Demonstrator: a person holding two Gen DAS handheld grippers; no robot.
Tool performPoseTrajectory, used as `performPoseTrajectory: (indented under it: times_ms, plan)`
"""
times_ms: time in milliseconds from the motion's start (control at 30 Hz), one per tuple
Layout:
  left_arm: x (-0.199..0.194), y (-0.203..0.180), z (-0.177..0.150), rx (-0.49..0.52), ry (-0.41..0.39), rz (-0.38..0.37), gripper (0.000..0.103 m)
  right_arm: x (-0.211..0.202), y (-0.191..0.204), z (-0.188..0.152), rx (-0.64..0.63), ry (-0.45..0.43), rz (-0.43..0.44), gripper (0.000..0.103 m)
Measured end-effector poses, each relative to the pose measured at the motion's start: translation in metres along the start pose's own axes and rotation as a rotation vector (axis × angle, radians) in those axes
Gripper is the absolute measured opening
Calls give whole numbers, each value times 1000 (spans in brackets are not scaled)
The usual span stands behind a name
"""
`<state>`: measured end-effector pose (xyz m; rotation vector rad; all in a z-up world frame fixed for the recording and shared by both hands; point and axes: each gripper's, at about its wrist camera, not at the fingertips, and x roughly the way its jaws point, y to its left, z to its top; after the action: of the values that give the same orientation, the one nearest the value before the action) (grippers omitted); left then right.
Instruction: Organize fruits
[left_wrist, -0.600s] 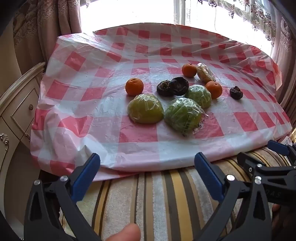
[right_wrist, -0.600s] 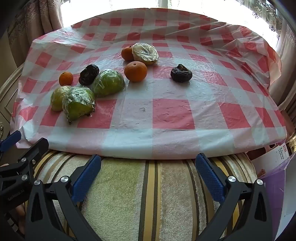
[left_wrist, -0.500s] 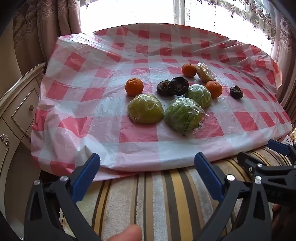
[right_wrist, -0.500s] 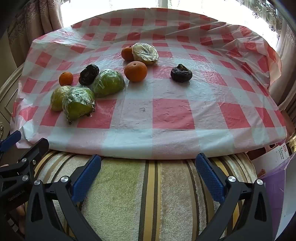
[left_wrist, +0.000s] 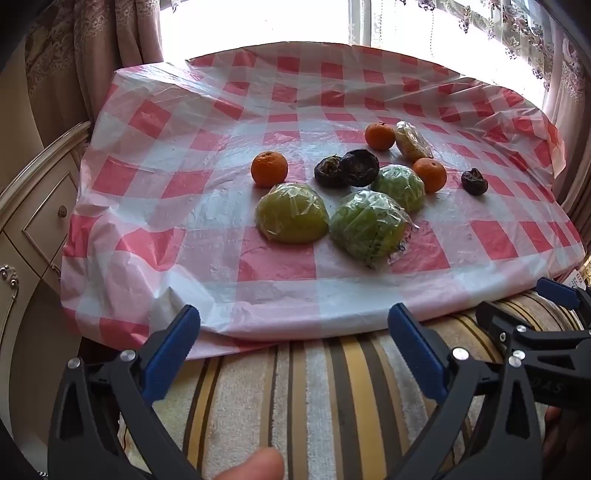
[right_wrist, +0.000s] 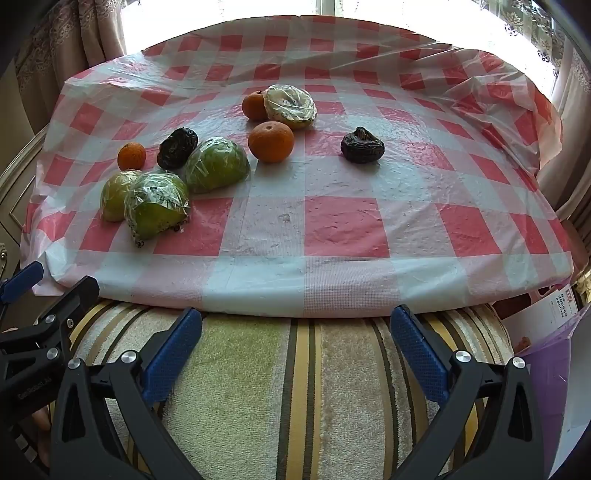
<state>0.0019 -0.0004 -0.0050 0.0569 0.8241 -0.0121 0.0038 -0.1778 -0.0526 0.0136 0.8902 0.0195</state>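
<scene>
Left wrist view shows the left gripper (left_wrist: 293, 328) spread wide and empty over the striped towel (left_wrist: 314, 398), short of the checked tablecloth's (left_wrist: 166, 192) near edge. Across the cloth's middle, left to right: an orange (left_wrist: 269, 168), a wrapped yellow-green half (left_wrist: 291, 218), two dark shrivelled fruits (left_wrist: 347, 168) and a wrapped green half (left_wrist: 369, 227) lying tilted. Right gripper (right_wrist: 295, 328) likewise gapes empty at the near edge, with a lone dark fruit (right_wrist: 362, 145) toward the right edge.
</scene>
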Motion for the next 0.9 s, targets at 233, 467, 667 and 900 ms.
performPoseTrajectory:
  times_ms: [233,467,667,900]
  plan:
    - [0,0,1,-1,3,0,102,2,3,0,-6,6,-8,99]
    - [3,6,-6,-15,10,-2,102,-6,12,-9,16,52,29,99]
    - [2,10,-7,-29,10,4,102,-5,13,-10,14,47,33,99]
    - [-5,21,-4,-90,16,13,102,-5,13,-10,7,47,24,99]
